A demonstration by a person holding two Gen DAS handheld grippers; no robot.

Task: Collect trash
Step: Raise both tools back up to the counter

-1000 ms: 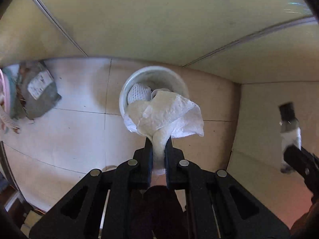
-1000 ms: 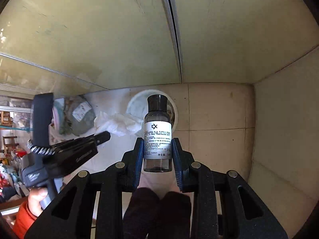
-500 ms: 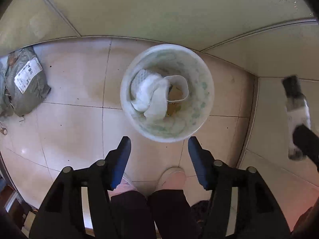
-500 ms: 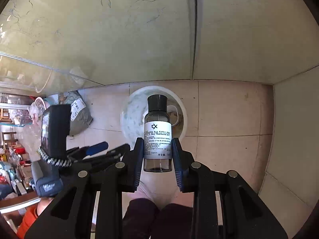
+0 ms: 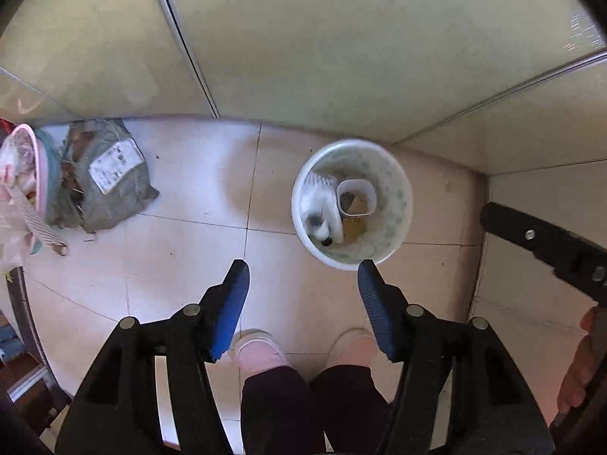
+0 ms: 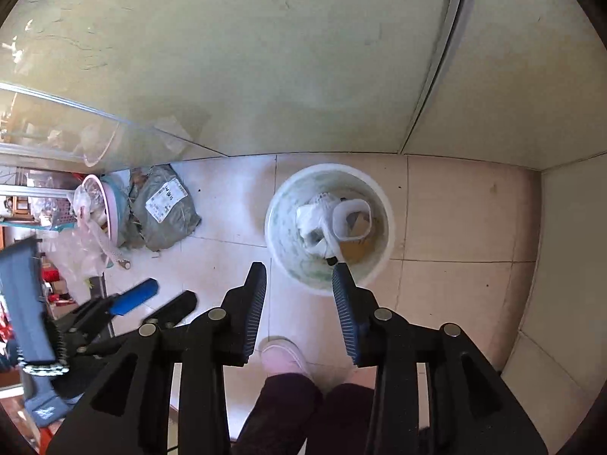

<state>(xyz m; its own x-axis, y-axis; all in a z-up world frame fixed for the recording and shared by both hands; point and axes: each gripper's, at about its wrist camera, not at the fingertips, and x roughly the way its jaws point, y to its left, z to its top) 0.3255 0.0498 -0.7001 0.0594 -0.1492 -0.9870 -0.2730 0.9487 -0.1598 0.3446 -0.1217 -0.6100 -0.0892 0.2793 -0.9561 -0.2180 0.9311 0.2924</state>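
Observation:
A white trash bucket (image 5: 398, 185) stands on the tiled floor by the wall; it also shows in the right wrist view (image 6: 280, 227). Inside lie crumpled white tissue (image 5: 316, 204), a clear plastic cup (image 5: 356, 197) and the small bottle (image 6: 332, 256), mostly hidden among the tissue. My left gripper (image 5: 303, 276) is open and empty, above the floor just left of the bucket. My right gripper (image 6: 299, 276) is open and empty above the bucket's near rim. The right gripper shows at the right edge of the left wrist view (image 5: 546, 246).
A grey parcel bag (image 5: 110, 182) and a pink basin (image 5: 34, 174) with clutter lie on the floor to the left. A pale green wall (image 5: 303, 45) runs behind the bucket. The person's pink shoes (image 5: 261, 349) stand below the grippers.
The left gripper opened and dropped the tissue into the bucket, then shifted left. The right gripper opened and let the bottle fall into the bucket.

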